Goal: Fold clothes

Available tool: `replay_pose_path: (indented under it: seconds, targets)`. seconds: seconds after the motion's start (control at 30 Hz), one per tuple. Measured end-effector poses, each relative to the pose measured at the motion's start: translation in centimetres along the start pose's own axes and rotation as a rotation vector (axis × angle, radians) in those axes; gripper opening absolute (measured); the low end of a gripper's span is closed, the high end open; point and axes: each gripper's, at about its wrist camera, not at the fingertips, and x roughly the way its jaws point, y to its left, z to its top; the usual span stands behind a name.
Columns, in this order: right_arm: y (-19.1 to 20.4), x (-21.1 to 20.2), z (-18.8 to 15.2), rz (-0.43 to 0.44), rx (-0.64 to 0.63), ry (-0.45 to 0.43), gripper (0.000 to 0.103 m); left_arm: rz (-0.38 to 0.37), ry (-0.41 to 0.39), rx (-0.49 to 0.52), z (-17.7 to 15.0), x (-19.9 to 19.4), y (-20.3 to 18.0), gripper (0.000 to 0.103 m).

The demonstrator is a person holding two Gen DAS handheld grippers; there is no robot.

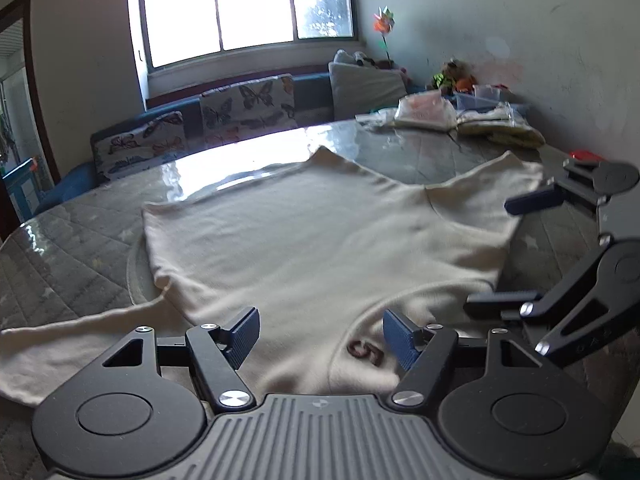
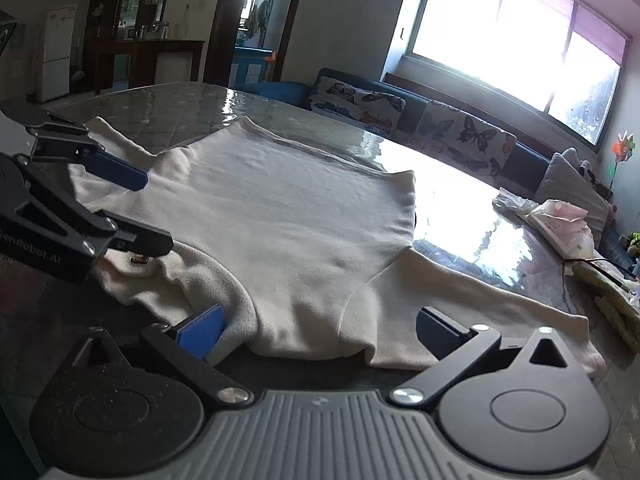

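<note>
A cream long-sleeved top [image 1: 312,236] lies spread flat on the glass-covered table [image 1: 80,240], collar toward me, sleeves out to both sides. My left gripper [image 1: 320,338] is open, its blue pads either side of the collar with its brown label [image 1: 366,352]. My right gripper [image 2: 320,330] is open, straddling the shoulder edge of the top [image 2: 288,216]. The right gripper also shows at the right of the left wrist view [image 1: 508,248], and the left gripper at the left of the right wrist view [image 2: 148,212], both open over the cloth.
Folded clothes and bags [image 1: 432,114] pile at the table's far right corner, seen too in the right wrist view [image 2: 560,224]. A sofa with butterfly cushions [image 1: 240,108] runs under the window. A doorway [image 2: 256,20] opens beyond the table.
</note>
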Motion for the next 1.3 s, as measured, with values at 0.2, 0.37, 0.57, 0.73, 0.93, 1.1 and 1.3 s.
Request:
replay_pose_path:
  seconds: [0.2,0.37,0.57,0.73,0.93,1.1,1.3]
  targets:
    - [-1.7,-0.6,0.8,0.006,0.083,-0.032,0.103,0.006,-0.002,-0.018,0.3,-0.6,0.6,0.075]
    - [-3.5,0.1,1.0,-0.012,0.155,-0.031,0.103,-0.001,-0.014,-0.071,1.7,-0.9,1.2,0.087]
    - [-6.7,1.5,1.0,-0.06,0.265,-0.01,0.103,-0.001,0.024,-0.157,3.1,0.2,1.6,0.099]
    - [-8.7,3.0,0.4,-0.097,0.325,0.016,0.103,-0.003,0.065,-0.218,3.8,1.3,1.9,0.103]
    - [-9.6,4.7,-0.7,-0.102,0.372,0.075,0.103,-0.008,0.141,-0.269,3.6,2.7,1.7,0.103]
    - [-9.5,4.8,-0.8,-0.101,0.368,0.08,0.103,0.005,0.202,-0.322,3.6,3.6,2.1,0.103]
    - [-9.4,4.8,-0.8,-0.1,0.362,0.08,0.103,0.039,0.229,-0.32,3.8,4.0,1.7,0.103]
